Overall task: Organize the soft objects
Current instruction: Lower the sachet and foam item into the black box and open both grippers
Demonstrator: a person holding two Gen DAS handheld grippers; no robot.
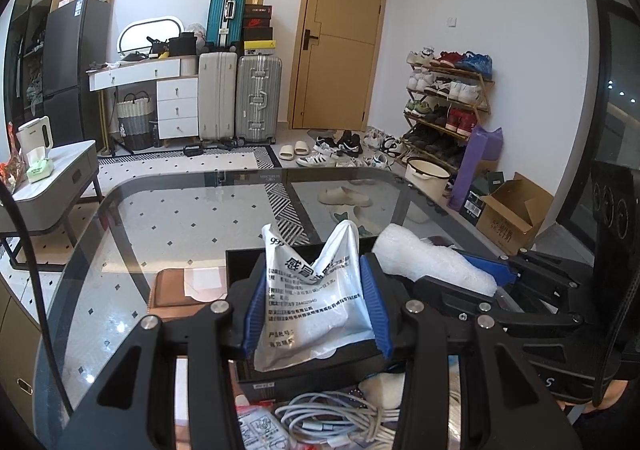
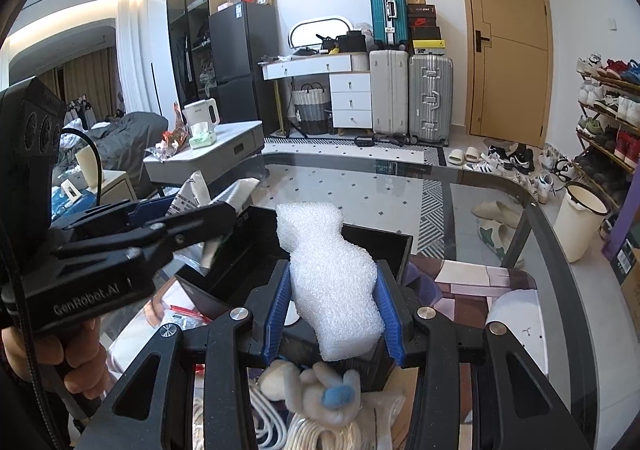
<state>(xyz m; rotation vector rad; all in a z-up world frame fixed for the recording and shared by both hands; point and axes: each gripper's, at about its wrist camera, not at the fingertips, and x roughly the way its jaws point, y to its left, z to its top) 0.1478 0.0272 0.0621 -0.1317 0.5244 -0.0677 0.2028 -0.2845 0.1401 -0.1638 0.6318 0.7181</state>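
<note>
My left gripper (image 1: 314, 306) is clenched on a crinkly white plastic packet (image 1: 316, 298), standing upright over the near edge of the open black box (image 2: 352, 238). My right gripper (image 2: 334, 310) squeezes a spongy white foam piece (image 2: 328, 274), long axis pointing away from me, also just above that box near the glass table (image 1: 180, 218)'s near edge. I judge both need lowering into it.

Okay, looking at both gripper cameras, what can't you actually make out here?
- Black open box: its inside is hidden by the white foam piece in the right wrist view, and by the white printed plastic pouch in the left.
- Pouch print: too small to read.
- Grey-white plush toy: cut off behind the right gripper.
</note>
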